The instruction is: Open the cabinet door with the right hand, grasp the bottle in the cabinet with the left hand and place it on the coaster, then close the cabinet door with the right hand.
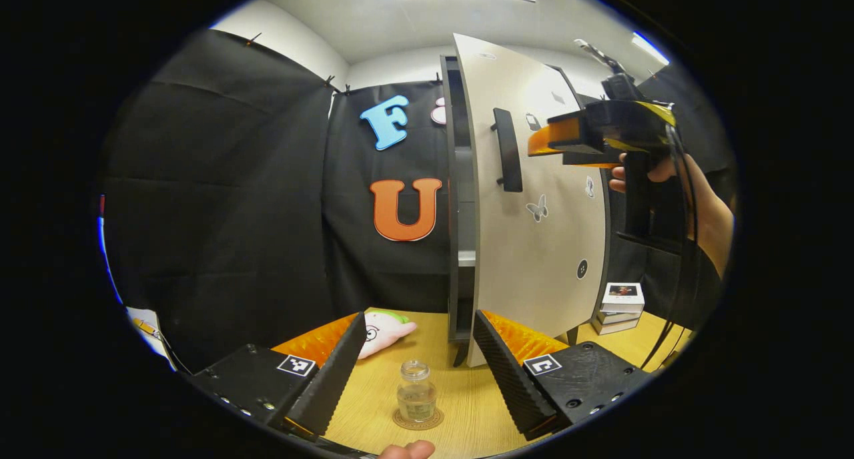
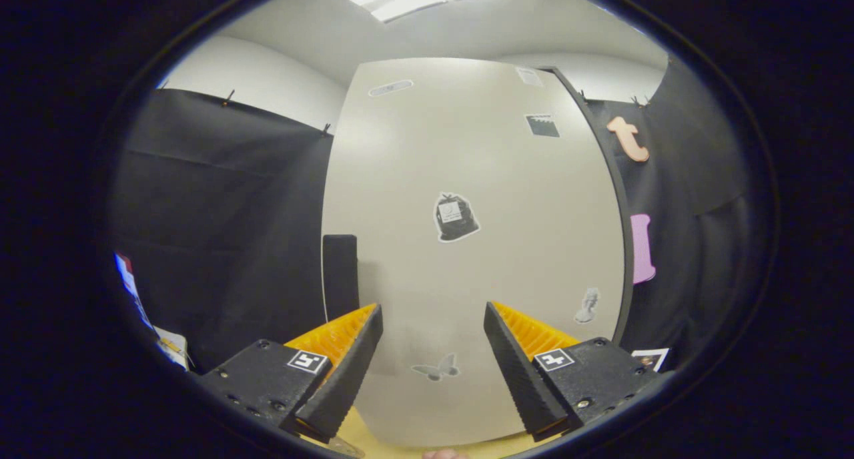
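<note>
Bottle [image 1: 416,392]: stood on the coaster [image 1: 418,419], on the counter [image 1: 467,405] before the cabinet door [image 1: 534,205]; placing judged done. Door ajar; closing remained. Left gripper [image 1: 419,372]: fingers released, empty. Right gripper [image 2: 432,365]: fingers released, facing the door.

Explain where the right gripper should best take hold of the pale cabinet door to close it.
Probably the black vertical bar handle on the pale cabinet door, approached from the front: it stands proud of the flat panel, so open fingers could straddle it.
</note>
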